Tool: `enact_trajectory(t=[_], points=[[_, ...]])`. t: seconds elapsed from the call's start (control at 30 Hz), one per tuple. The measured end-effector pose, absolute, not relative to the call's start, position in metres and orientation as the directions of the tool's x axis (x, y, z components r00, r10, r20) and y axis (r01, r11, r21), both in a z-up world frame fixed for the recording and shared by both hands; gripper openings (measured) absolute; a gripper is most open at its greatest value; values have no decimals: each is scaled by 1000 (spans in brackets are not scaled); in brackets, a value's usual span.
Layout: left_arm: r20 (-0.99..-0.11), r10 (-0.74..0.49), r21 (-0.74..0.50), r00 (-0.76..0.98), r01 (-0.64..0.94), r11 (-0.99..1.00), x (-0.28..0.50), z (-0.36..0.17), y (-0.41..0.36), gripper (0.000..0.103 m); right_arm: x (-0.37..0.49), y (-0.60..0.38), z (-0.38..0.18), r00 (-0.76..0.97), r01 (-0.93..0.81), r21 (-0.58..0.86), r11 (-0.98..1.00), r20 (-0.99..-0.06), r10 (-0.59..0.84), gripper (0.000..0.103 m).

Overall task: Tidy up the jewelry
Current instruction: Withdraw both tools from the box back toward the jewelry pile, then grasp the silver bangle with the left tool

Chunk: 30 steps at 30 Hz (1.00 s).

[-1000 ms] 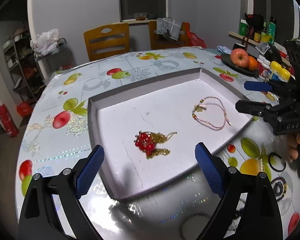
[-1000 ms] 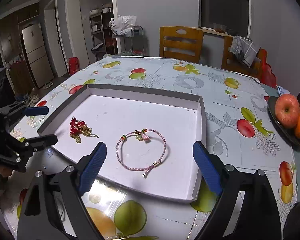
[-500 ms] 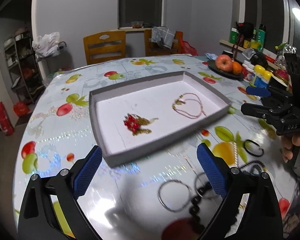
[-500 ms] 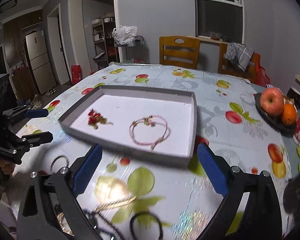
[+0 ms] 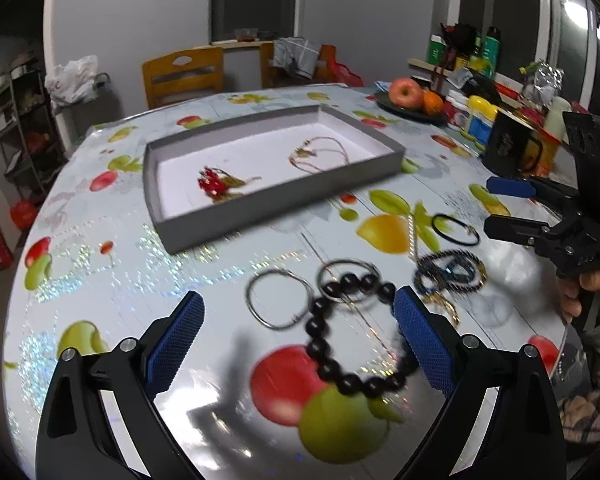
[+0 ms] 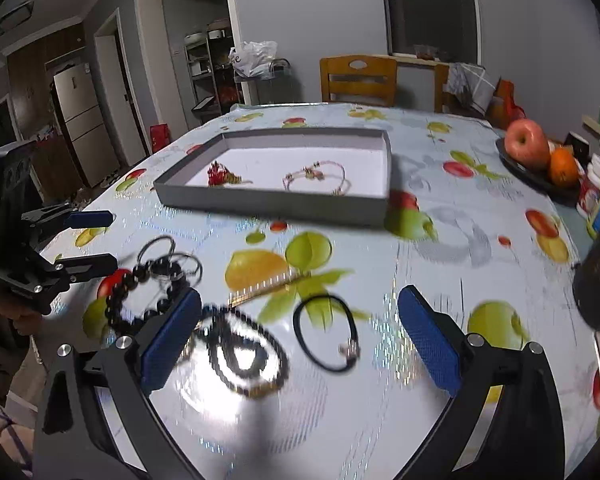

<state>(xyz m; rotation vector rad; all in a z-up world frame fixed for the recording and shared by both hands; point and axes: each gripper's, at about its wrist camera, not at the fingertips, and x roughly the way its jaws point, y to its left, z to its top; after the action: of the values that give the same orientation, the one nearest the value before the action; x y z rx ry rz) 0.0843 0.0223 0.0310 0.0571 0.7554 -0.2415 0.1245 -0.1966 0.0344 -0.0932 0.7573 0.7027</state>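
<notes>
Left wrist view: the left claw (image 5: pixel 298 336) is spread wide and empty above the worktop (image 5: pixel 140 292); the black bead bracelet (image 5: pixel 352 340) lies between its fingers, beside two silver rings (image 5: pixel 278 300).

Right wrist view: the right claw (image 6: pixel 300 334) is spread, empty; a black cord bracelet (image 6: pixel 326 332) lies between its fingers, with the grey tray (image 6: pixel 276 200) well beyond.

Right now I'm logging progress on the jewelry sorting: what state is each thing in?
Left gripper: open, empty.
Right gripper: open, empty.
Tray: holds two pieces.
Red-and-gold piece: in tray.
Pink bracelet: in tray.
Black bead bracelet: on table.
Black cord loop: on table.
</notes>
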Motion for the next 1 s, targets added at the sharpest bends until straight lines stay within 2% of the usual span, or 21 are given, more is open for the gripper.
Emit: enact_trajectory(t=[0.2, 0.7, 0.77, 1.0], points=[[-699, -228, -68, 678, 253, 965, 83, 22, 15, 95, 119, -206, 30, 517, -602, 184, 777, -652, 555, 97], [-700, -215, -45, 681, 259, 965, 101, 22, 0, 95, 119, -208, 27, 515, -595, 195, 780, -653, 556, 97], [-700, -224, -51, 678, 266, 963, 104, 22, -1, 94, 117, -208, 27, 514, -601, 194, 776, -650, 560, 94], [-717, -246, -44, 653, 310, 950, 118, 20, -15, 89, 118, -209, 27, 507, -603, 207, 770, -645, 571, 93]])
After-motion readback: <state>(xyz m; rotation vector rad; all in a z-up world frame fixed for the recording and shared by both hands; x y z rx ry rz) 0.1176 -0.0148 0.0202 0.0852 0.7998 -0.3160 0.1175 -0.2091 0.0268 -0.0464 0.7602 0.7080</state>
